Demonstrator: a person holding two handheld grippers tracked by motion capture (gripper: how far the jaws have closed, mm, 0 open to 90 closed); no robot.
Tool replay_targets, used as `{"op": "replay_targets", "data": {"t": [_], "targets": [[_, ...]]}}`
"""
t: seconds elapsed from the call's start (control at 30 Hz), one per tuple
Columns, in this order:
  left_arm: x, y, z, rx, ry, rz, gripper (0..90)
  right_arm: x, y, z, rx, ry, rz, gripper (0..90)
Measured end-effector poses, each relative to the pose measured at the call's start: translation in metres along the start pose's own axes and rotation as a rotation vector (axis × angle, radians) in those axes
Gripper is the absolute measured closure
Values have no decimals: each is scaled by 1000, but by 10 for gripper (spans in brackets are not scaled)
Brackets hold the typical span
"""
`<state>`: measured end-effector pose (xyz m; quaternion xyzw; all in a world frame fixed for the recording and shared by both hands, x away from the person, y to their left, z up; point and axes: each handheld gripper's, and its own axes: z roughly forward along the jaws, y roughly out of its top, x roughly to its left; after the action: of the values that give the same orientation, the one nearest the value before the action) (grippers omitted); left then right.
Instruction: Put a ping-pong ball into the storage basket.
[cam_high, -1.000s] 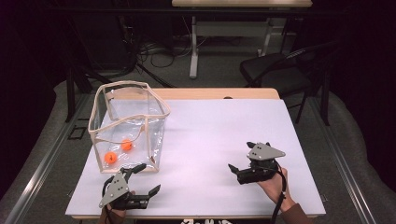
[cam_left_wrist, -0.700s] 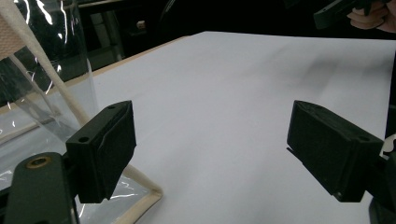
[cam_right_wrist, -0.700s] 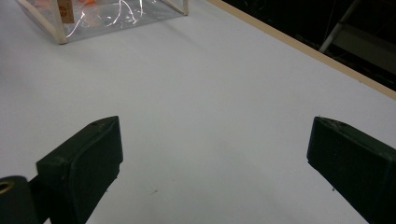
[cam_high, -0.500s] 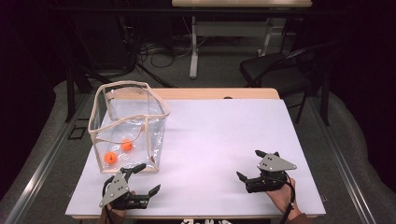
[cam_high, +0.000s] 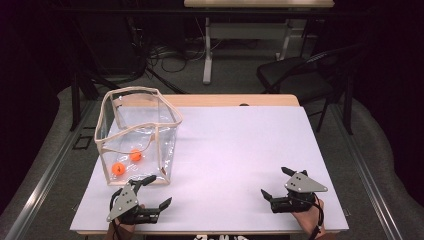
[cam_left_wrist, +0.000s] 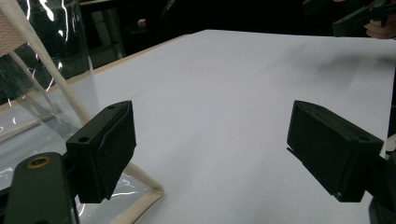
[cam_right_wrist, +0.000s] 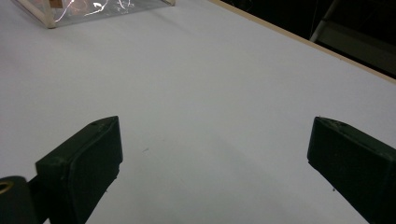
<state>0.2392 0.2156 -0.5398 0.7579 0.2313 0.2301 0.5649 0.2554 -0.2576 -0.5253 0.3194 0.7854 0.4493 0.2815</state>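
- Your left gripper (cam_high: 151, 192) rests at the near table edge, jaws spread wide, empty, just beside the clear bag (cam_high: 137, 135).
- Your right gripper (cam_high: 276, 186) lies well apart at near right, jaws likewise released.
- Two orange balls (cam_high: 126, 162) sit on the bag floor.
- Risk: any left-hand advance may snag the cloth trim (cam_left_wrist: 140, 198) and tip the flimsy bag.

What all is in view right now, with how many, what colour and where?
Clear bag: one, transparent with beige trim, upright at the table's left.
Orange balls: two, orange, inside the clear bag at its bottom.
Table: one, white top with wooden far edge.
Chair: one, black, beyond the table at the right.
Left hand-held gripper: one, black, open, near edge just in front of the bag.
Right hand-held gripper: one, black, open, near edge at right.
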Motion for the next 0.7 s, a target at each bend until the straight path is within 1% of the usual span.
{"op": "replay_targets", "data": {"t": [0.2, 0.7], "targets": [[0, 0, 0, 1, 1, 1, 155, 1, -9, -5, -9, -10, -2, 25], [0, 0, 0, 4, -3, 5, 155, 4, -20, -15, -36, -33, 4, 17]]}}
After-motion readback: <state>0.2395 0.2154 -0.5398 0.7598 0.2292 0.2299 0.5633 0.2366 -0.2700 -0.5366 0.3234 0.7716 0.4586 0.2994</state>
